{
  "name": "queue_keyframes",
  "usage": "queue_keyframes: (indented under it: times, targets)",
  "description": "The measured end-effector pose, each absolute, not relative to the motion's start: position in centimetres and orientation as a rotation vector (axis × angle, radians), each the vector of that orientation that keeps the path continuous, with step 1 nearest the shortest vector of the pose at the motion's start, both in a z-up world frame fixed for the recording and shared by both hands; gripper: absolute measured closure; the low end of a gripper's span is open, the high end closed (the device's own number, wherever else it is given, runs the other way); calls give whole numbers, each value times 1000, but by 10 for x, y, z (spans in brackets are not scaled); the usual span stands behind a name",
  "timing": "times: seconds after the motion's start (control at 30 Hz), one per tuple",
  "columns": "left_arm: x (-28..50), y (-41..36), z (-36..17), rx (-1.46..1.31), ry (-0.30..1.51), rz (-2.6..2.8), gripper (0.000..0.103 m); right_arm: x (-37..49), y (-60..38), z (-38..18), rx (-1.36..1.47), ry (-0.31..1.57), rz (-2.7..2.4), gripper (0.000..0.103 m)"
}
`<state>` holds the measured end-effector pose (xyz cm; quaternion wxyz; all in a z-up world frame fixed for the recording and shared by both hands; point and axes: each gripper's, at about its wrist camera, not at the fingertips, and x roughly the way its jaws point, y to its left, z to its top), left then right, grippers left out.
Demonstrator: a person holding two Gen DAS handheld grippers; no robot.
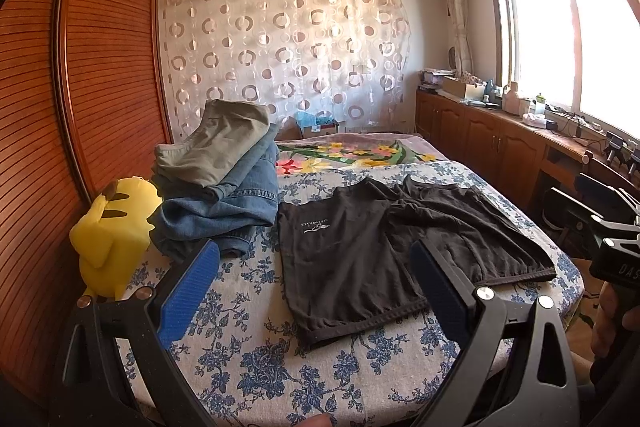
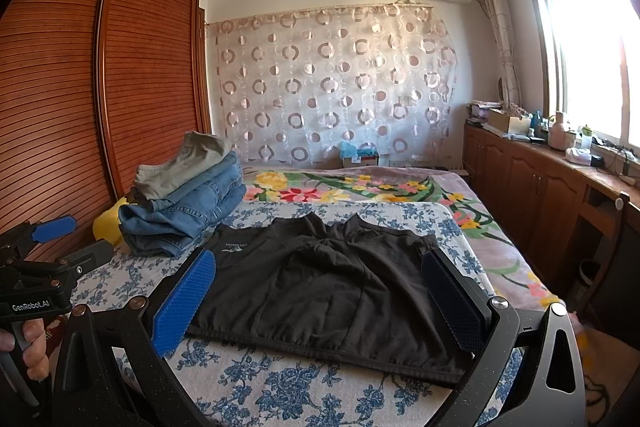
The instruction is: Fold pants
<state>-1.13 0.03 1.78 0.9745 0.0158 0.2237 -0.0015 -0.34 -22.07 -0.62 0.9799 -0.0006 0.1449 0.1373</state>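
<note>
The black pants [image 1: 384, 247] lie spread flat on the bed [image 1: 248, 359], just right of a stack of folded jeans [image 1: 224, 203]. Only the left wrist view shows the whole yellow plush toy [image 1: 112, 227] left of that stack. The left gripper [image 1: 316, 291] and right gripper [image 2: 320, 299] hover over the pants, jaws released, holding nothing.

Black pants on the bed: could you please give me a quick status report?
Left gripper and right gripper open, hovering, holding nothing. Black pants spread flat on bed, unfolded. Folded clothes stack beside them, apart.
</note>
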Motion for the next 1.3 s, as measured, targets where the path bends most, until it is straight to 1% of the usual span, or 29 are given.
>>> queue_keyframes:
  times: [0.8,0.97,1.3]
  targets:
    - [-13,0,17,34,447,-3,6,-4,-221,-6,-2,291,277,0]
    - [-10,-4,21,38,471,-6,6,-2,-222,-8,0,303,276,0]
    - [7,-6,-4,56,530,-30,6,5,-225,-12,-3,330,268,0]
